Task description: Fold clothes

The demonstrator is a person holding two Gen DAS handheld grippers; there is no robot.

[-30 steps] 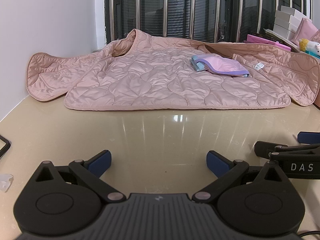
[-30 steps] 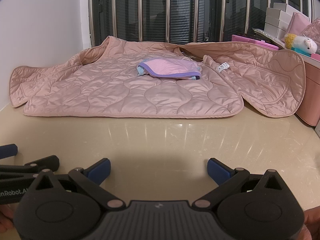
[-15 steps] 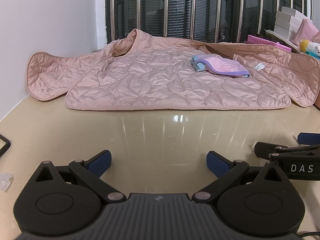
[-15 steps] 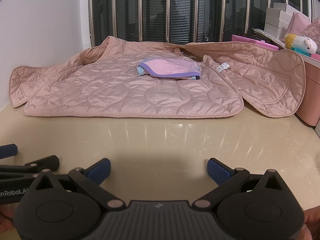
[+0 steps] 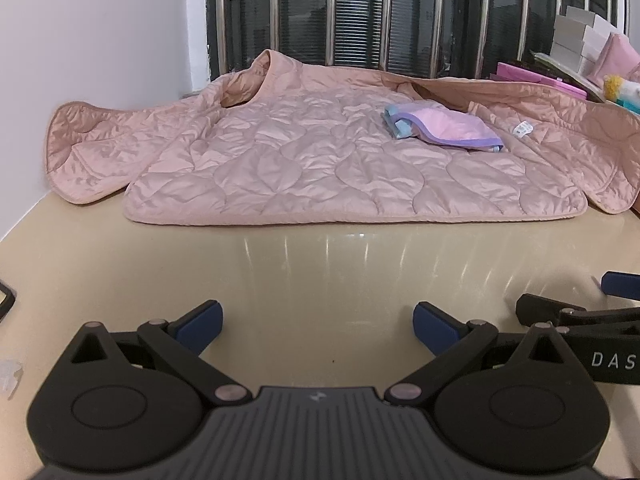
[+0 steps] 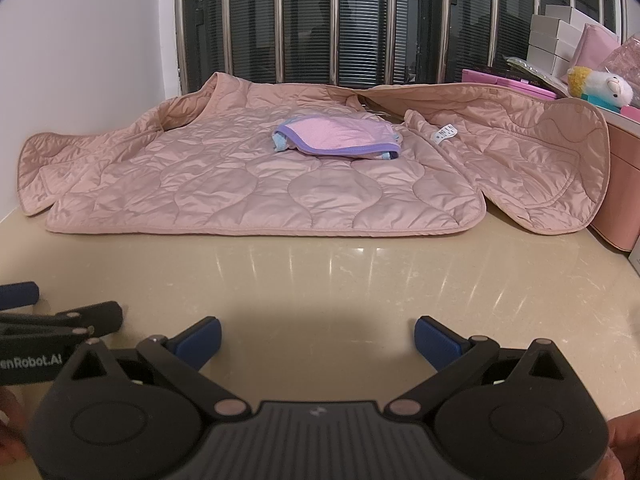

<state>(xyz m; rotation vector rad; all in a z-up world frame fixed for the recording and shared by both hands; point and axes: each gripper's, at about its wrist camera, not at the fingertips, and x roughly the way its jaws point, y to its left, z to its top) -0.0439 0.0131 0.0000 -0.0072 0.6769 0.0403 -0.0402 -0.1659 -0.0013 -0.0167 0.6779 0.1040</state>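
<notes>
A pink quilted jacket (image 5: 320, 168) lies spread flat at the back of the beige table (image 5: 320, 272), sleeves out to both sides; it also shows in the right wrist view (image 6: 260, 184). A small folded pink and purple garment (image 5: 444, 130) rests on the jacket, seen too in the right wrist view (image 6: 336, 138). My left gripper (image 5: 318, 324) is open and empty, low over the table's near part, well short of the jacket. My right gripper (image 6: 318, 338) is open and empty, beside the left one.
A white wall is at the left. A barred window runs behind the jacket. At the right stand white boxes (image 6: 556, 36), pink items and a plush toy (image 6: 600, 84). A pink box (image 6: 624, 200) sits against the jacket's right sleeve. A dark object (image 5: 6, 300) lies at the left edge.
</notes>
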